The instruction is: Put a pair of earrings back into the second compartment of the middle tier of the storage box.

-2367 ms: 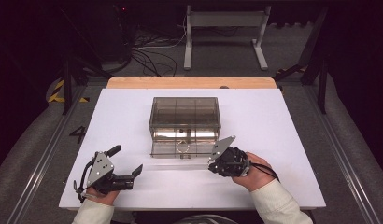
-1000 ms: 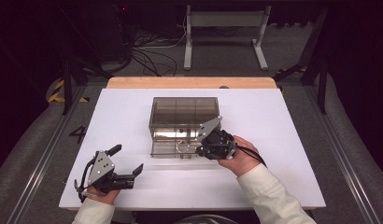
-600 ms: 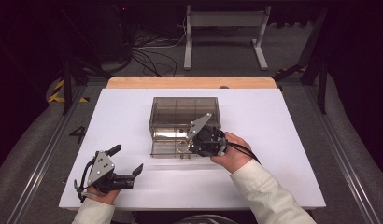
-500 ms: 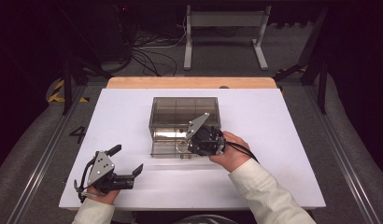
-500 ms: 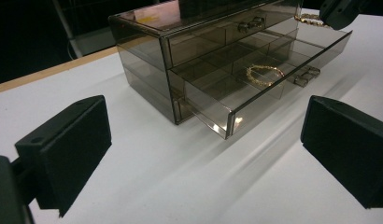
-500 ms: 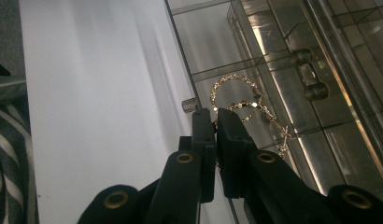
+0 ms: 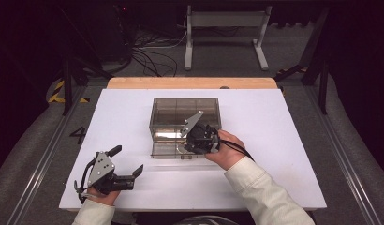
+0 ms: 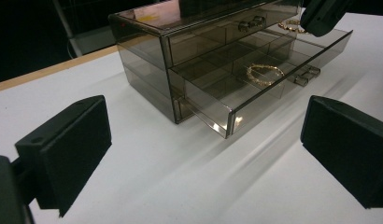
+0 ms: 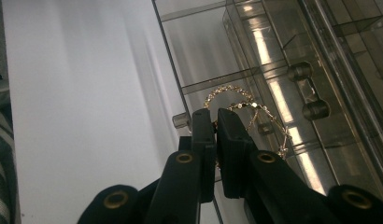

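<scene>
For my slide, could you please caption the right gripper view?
Shut right gripper holding a gold chain bracelet above the open smoky clear-plastic drawer.

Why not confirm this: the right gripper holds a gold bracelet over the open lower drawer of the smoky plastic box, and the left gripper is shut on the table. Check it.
Not quite. The left gripper is open, not shut: the left gripper view shows its jaws standing wide apart with nothing between them. The rest holds: the right gripper is clamped on the gold bracelet over the open lower drawer of the box.

A white table (image 7: 293, 117) stands on grey floor (image 7: 349, 140) in darkness.
</scene>
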Motion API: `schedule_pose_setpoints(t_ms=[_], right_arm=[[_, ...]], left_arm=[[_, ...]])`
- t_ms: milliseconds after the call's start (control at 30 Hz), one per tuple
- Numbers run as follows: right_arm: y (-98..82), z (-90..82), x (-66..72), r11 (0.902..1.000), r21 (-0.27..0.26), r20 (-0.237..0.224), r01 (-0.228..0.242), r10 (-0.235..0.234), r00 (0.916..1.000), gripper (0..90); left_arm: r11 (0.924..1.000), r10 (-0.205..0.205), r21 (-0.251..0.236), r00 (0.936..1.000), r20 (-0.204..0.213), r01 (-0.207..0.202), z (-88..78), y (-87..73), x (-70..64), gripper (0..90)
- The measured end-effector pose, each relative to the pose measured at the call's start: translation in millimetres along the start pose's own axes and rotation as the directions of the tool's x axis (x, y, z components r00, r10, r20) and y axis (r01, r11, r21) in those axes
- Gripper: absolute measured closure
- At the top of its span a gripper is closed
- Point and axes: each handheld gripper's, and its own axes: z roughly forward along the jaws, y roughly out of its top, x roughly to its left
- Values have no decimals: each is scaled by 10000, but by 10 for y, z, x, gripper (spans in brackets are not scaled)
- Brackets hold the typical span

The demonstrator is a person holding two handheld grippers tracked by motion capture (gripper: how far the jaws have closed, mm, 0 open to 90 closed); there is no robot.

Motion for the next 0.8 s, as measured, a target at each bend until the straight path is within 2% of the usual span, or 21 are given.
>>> schedule_pose_setpoints(t_ms=[800], right_arm=[[58, 229, -70, 9984, 488, -322, -274, 290, 9991, 865]], left_arm=[[10000, 7, -11, 10000, 18, -7, -6, 0, 1, 27]])
